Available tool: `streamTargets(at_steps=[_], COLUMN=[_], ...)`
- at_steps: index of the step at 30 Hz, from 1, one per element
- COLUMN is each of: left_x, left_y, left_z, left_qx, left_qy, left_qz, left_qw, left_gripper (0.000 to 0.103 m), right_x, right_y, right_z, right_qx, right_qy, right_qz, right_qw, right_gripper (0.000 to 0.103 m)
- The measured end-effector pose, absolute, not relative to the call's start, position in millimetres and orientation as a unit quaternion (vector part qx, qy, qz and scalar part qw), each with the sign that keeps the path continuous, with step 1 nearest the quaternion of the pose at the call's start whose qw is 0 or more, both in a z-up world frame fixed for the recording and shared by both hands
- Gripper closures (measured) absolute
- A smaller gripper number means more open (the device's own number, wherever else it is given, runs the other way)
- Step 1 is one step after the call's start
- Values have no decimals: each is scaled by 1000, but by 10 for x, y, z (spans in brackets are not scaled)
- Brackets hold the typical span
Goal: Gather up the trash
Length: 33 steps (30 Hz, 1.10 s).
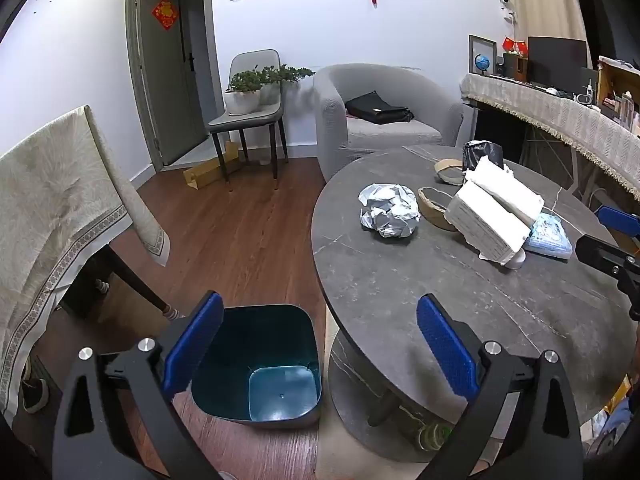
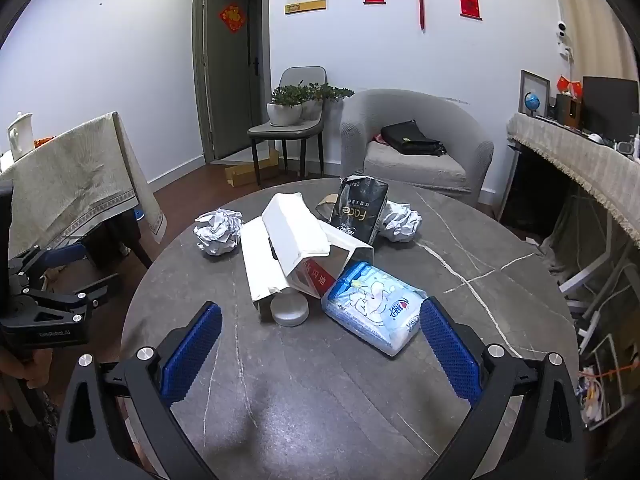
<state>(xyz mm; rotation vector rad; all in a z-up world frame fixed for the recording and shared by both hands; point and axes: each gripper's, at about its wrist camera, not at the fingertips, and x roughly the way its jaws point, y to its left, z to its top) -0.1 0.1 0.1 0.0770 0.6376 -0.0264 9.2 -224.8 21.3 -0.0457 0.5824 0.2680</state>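
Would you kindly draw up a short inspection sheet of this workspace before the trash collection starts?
Surface: round grey marble-look table, bare in front, littered at the middle.
Job's things: two crumpled paper balls, white carton, black pouch, blue tissue pack, small white lid; teal bin on the floor beside the table, nothing seen inside.
Clutter: brown torn pieces behind the carton.
Grippers: left gripper open above the bin and table edge; right gripper open over the table, both holding nothing.
Cables: loose wires on the floor at the right.
Surroundings: grey armchair, chair with plants, cloth-covered tables.
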Motion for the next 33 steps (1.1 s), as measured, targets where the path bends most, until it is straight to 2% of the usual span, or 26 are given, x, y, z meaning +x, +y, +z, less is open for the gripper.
streamTargets(at_steps=[33], left_x=[5], left_y=[18], left_z=[51], left_qx=[39], left_qy=[312], left_qz=[-10], left_qw=[949], left_gripper=[4], right_x=[99], right_y=[-2259], right_z=[205], right_qx=[-22], right_qy=[289], right_qz=[132], right_qw=[948], right_gripper=[3])
